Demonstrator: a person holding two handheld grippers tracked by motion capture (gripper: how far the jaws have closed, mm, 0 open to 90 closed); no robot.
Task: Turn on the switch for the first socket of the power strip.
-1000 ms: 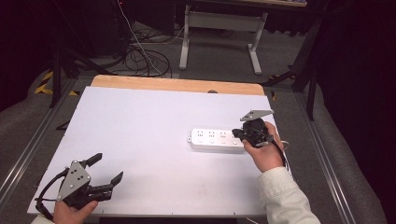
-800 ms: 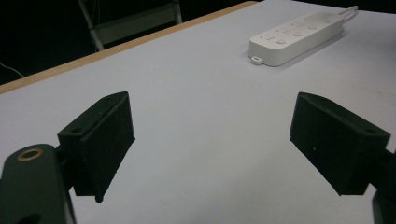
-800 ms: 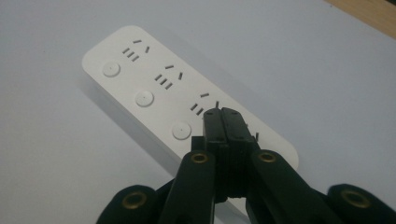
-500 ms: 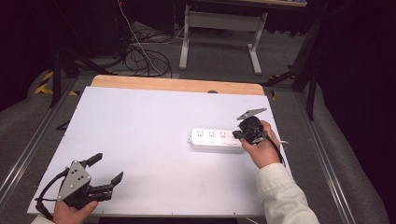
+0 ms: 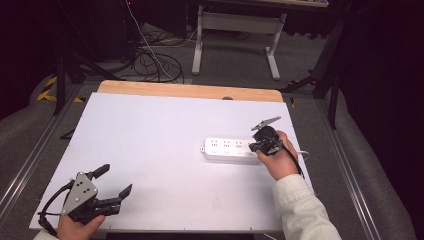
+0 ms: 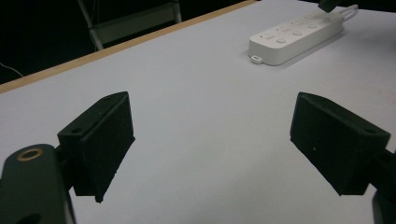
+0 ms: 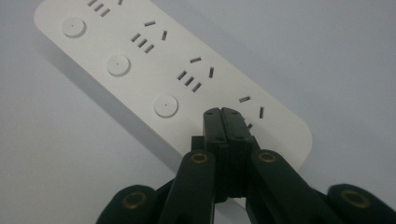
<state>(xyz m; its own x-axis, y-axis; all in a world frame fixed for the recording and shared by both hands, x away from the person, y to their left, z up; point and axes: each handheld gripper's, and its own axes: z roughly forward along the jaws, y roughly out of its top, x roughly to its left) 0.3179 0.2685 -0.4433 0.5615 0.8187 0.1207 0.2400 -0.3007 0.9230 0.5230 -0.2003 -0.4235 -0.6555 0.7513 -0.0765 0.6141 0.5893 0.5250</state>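
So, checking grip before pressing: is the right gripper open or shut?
Shut: the right gripper has its jaws pressed together over the power strip.

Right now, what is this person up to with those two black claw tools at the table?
A person sits at a white table with a gripper in each hand. The right gripper, jaws pressed together, points down at the end of a white power strip, over its last switch spot, as if to press it. Whether it touches is hard to tell. The left gripper rests open at the near left corner, holding nothing.

High view overlooks table (image 5: 150, 130); both gripper views face, perhaps, its strip (image 7: 140, 60).
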